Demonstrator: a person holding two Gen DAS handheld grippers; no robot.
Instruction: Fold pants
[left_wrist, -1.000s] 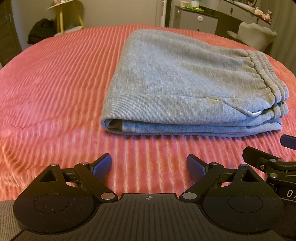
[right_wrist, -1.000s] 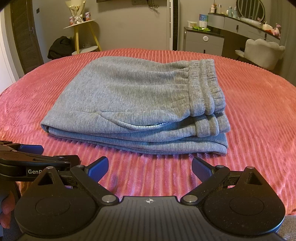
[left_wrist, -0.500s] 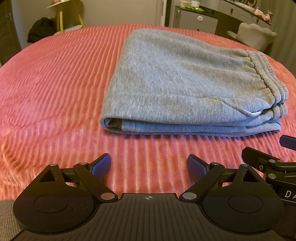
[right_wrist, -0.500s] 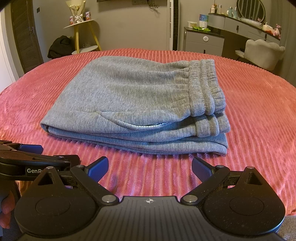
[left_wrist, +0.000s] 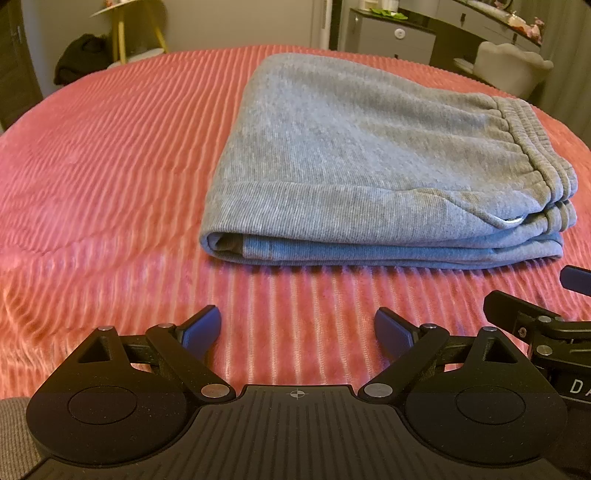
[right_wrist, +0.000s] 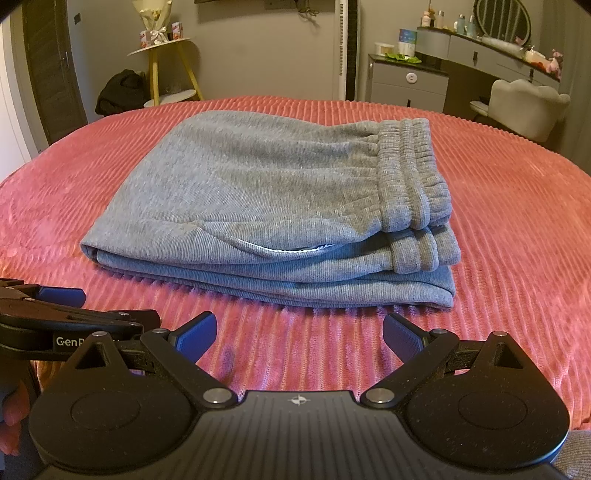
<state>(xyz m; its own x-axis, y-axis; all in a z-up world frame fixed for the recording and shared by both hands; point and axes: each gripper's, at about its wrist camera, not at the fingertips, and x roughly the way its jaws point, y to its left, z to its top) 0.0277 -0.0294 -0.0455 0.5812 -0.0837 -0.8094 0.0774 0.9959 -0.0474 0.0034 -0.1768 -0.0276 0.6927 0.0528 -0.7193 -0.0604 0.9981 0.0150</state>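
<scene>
As the grey pants (right_wrist: 266, 206) lie folded into a compact stack in the middle of a pink ribbed bedspread (left_wrist: 103, 155), both handheld grippers hang low over the near side of the bed, just short of the bundle and touching nothing. The left gripper (left_wrist: 297, 328) has its blue-padded fingers spread wide and empty; the right gripper (right_wrist: 299, 332) is likewise released, jaws apart over bare bedspread. Each tool shows at the edge of the other's view, so the two sit close side by side. The elastic waistband (right_wrist: 410, 177) rests on top at the stack's right end, the folded edge (left_wrist: 221, 243) at its left, and a pocket opening (right_wrist: 280, 253) gapes slightly along the near side. By the look of it the folding is essentially finished. If a closing touch is wanted, it calls for restraint: press the top layer flat and square the near edges rather than pinching, since a snagged pocket or waistband could drag the layers apart.
</scene>
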